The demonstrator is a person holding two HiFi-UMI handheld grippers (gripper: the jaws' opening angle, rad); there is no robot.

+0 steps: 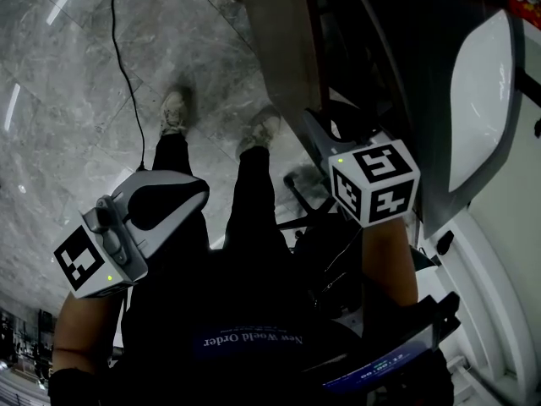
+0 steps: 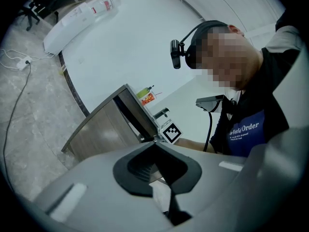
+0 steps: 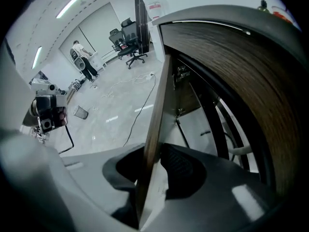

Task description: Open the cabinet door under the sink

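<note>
The cabinet door (image 3: 155, 124), standing ajar and seen edge-on at centre frame, is clamped by its free edge between the dark pads (image 3: 182, 164) of the right gripper (image 3: 153, 173). The left gripper (image 2: 157, 168) is seen at the lower left of the head view, well apart from the door, with its jaws pressed together on nothing.

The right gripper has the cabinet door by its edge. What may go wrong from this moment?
1. The right gripper pinches only the thin edge of the cabinet door; a pull at an angle may let it slip from the fingers.
2. The door stands close to the person's shoes; swinging wider, it may hit the legs.
3. A cable lies on the floor near the shoes; a step may catch it.
</note>
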